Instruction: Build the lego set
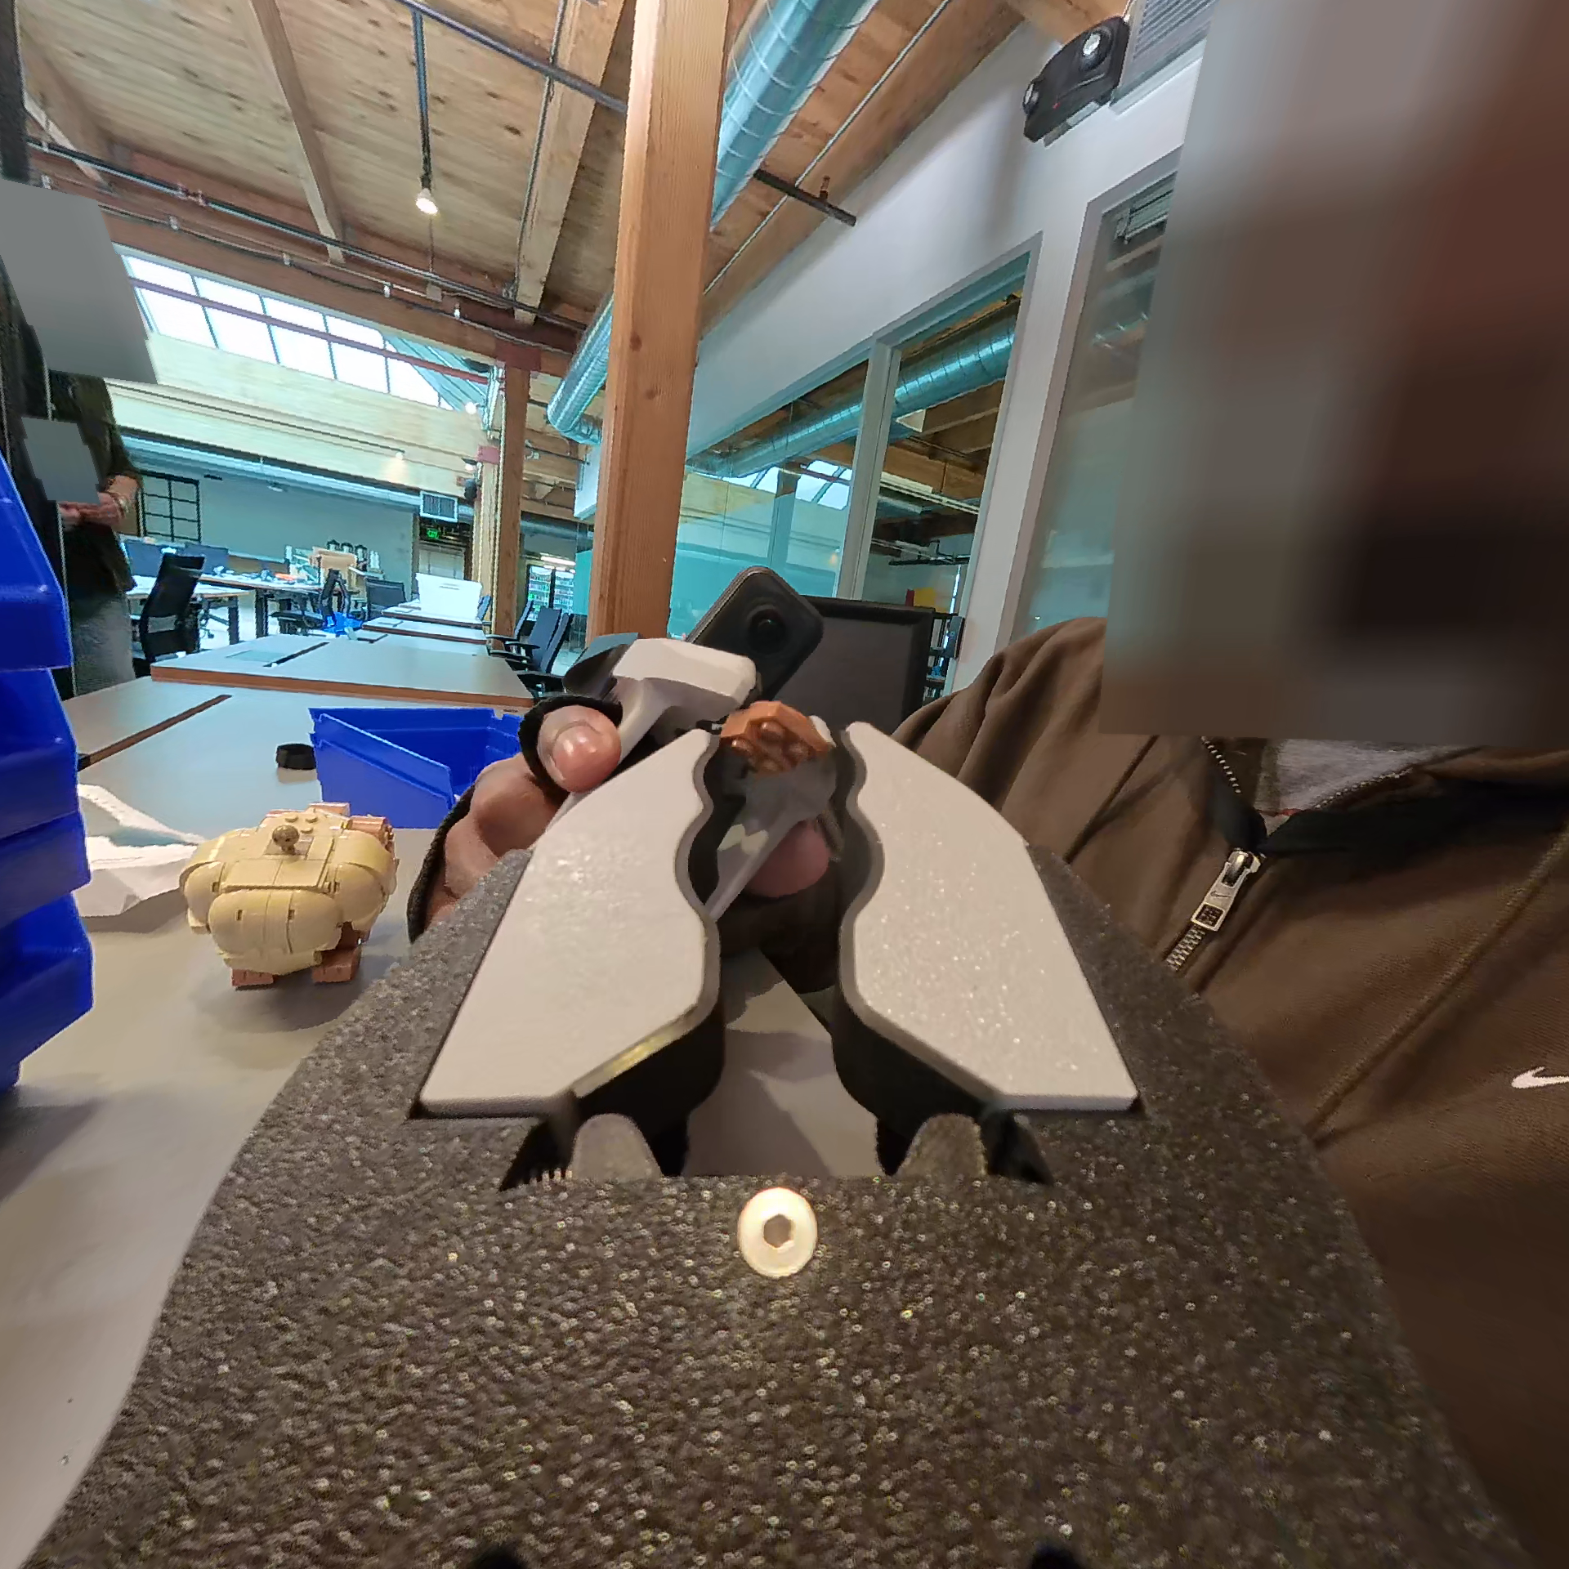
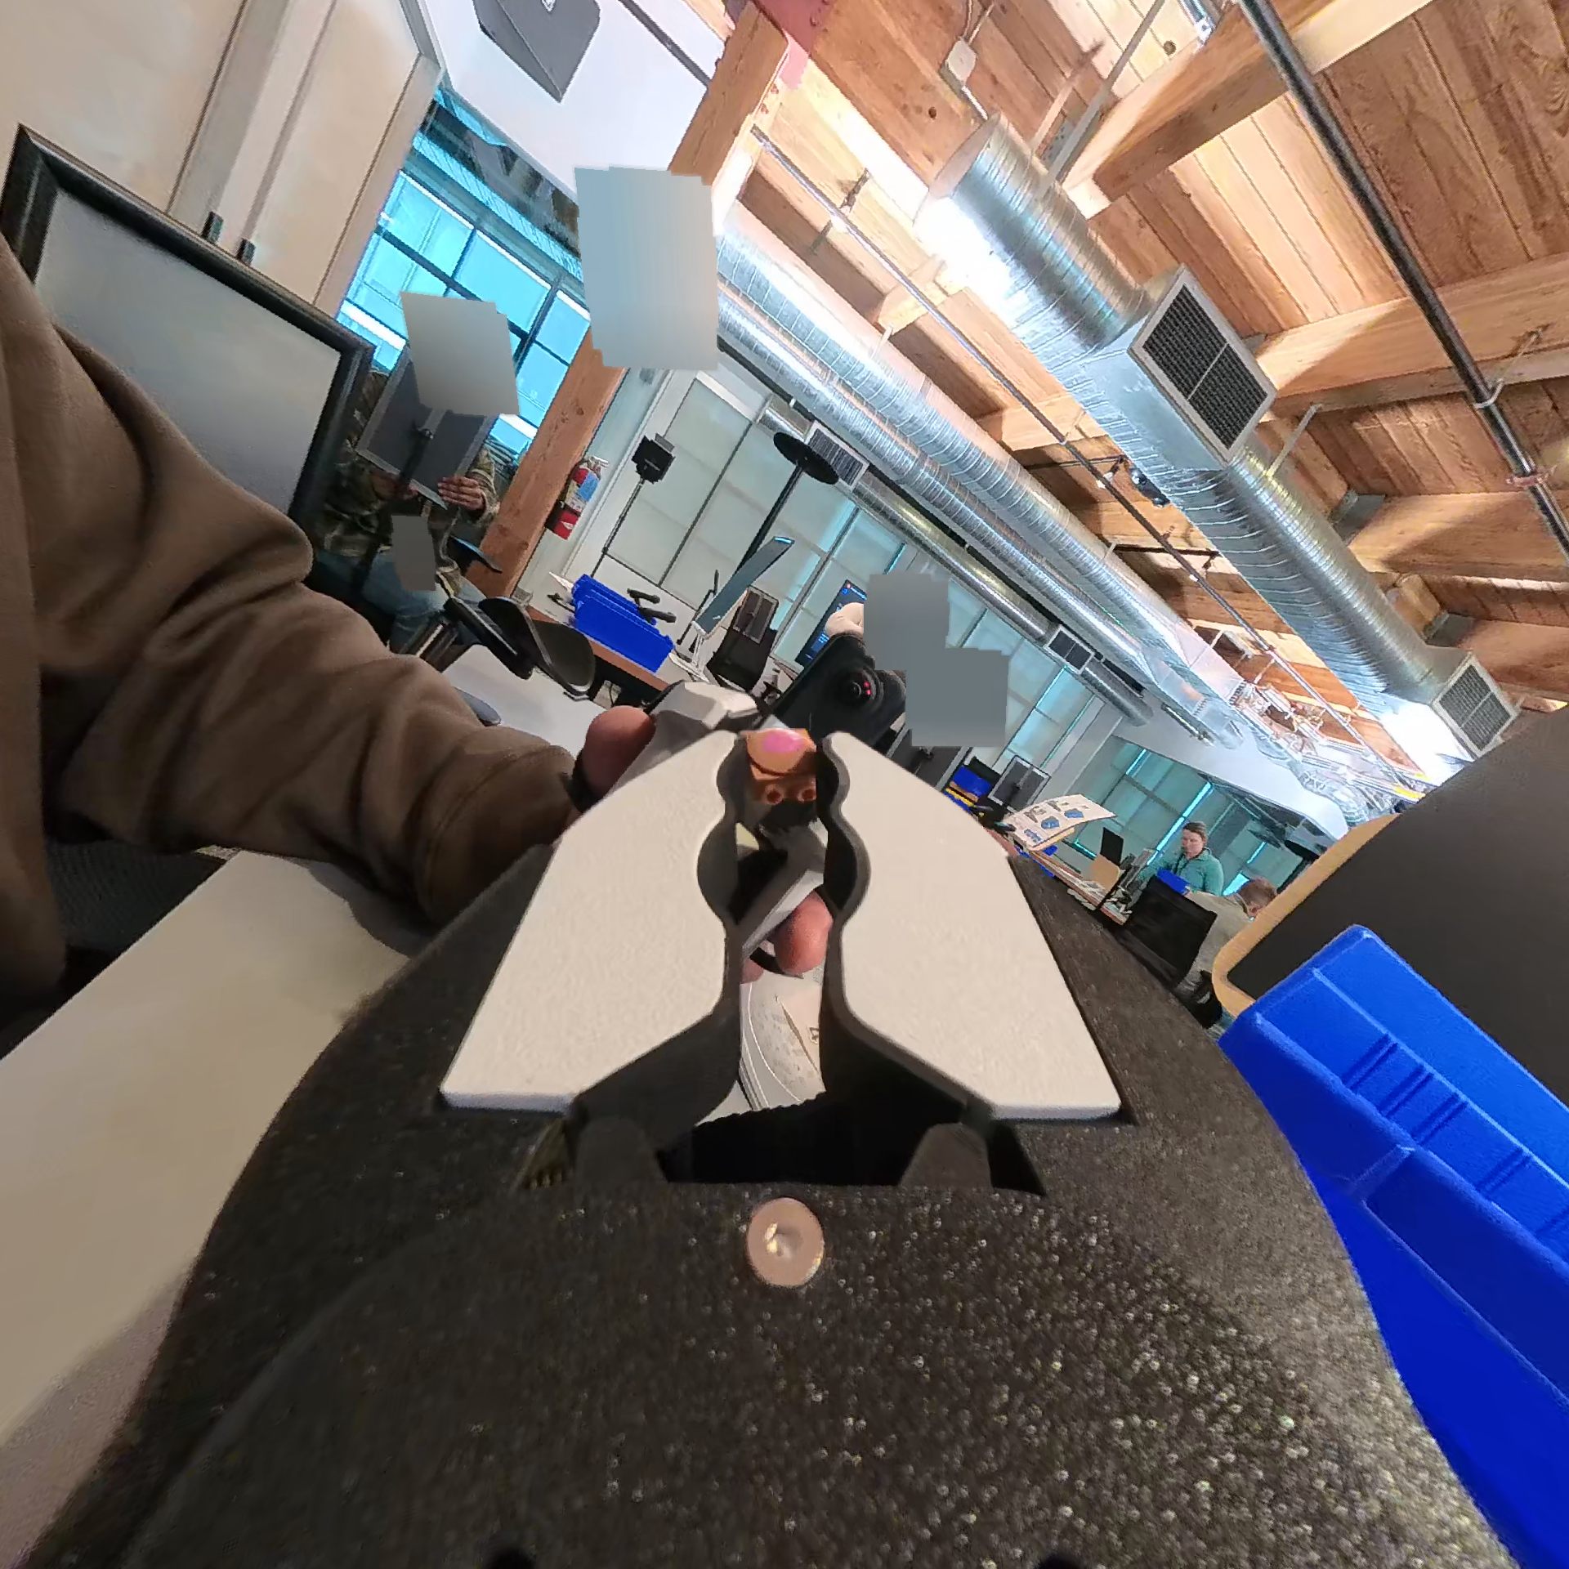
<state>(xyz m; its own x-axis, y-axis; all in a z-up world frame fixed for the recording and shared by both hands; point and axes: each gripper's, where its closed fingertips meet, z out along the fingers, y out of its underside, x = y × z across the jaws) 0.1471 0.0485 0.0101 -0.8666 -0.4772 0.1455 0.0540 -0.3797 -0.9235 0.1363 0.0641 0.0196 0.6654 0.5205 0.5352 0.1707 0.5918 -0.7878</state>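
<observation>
Nearest the lens in the left wrist view, the left hand-held gripper (image 1: pixel 777 747) is pointing up off the table, its 2 fingers drawn in close around a small brown lego piece (image 1: pixel 777 737) at their tips; whether it is truly pinching that piece or only meeting it, I cannot tell, because the right hand-held gripper (image 2: pixel 777 764) is coming at the same spot from the opposite side. In the right wrist view, its fingers are likewise nearly together around a small brown piece with a pink top (image 2: pixel 779 764), and I cannot tell which tool is carrying the load. Judging by this, the step in hand is joining or passing a small sub-part in mid-air, between the 2 tools and close to the person's brown jacket (image 1: pixel 1273 891). Farther off on the grey table (image 1: pixel 195 1061), the tan lego model (image 1: pixel 289 883) is standing on brown feet, well apart from both tools, near a blue bin (image 1: pixel 407 756). The next move probably calls for squaring the studs, pressing firmly without letting the piece twist, then carrying it over to the tan model.
</observation>
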